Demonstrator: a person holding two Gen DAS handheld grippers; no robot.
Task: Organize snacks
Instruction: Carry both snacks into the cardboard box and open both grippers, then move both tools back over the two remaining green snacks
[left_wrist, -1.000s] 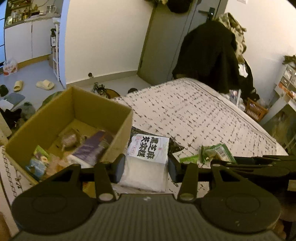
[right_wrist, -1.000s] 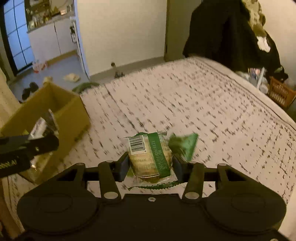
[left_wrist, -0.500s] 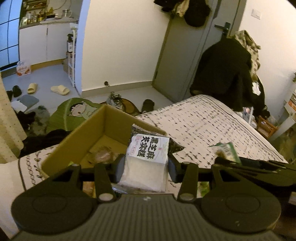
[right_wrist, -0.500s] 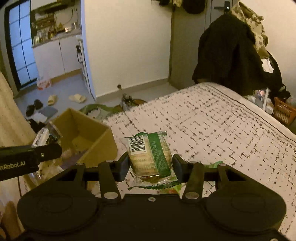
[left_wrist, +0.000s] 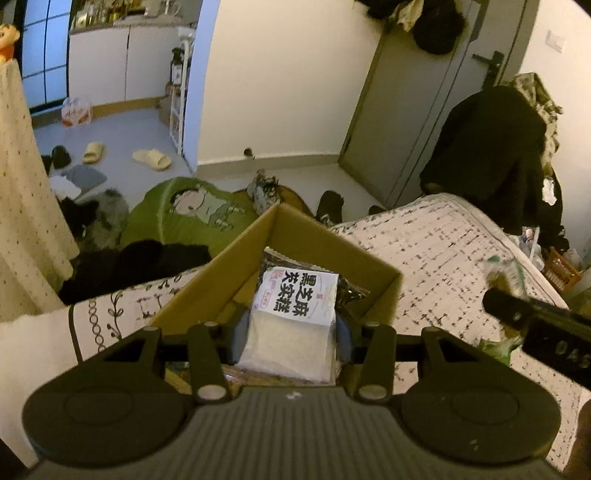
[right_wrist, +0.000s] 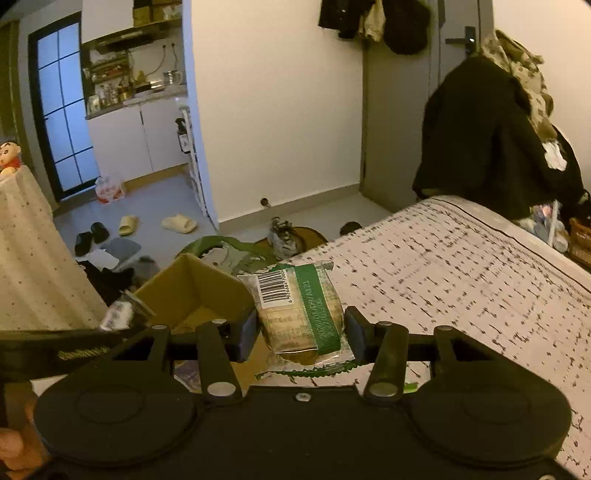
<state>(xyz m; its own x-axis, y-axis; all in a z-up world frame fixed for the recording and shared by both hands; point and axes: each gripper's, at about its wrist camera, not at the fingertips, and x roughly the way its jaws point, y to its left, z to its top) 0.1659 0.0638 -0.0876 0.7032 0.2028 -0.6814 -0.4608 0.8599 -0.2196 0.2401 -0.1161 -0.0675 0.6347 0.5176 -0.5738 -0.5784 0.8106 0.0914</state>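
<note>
The box (left_wrist: 382, 291) is plain brown cardboard. The packet (left_wrist: 295, 317) over it is frosted white with a white label printed in bold black characters. The other packet (right_wrist: 301, 314) is tan with a green band and a black barcode. The bedspread (right_wrist: 461, 266) is white with black dashes.

Cardboard box (left_wrist: 380, 291) walls hem the left tongs (left_wrist: 288, 338); bedspread (right_wrist: 461, 266) open.

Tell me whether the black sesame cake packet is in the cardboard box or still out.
Out. The black sesame cake packet is clamped in the left gripper, held above the open cardboard box, not released.
</note>
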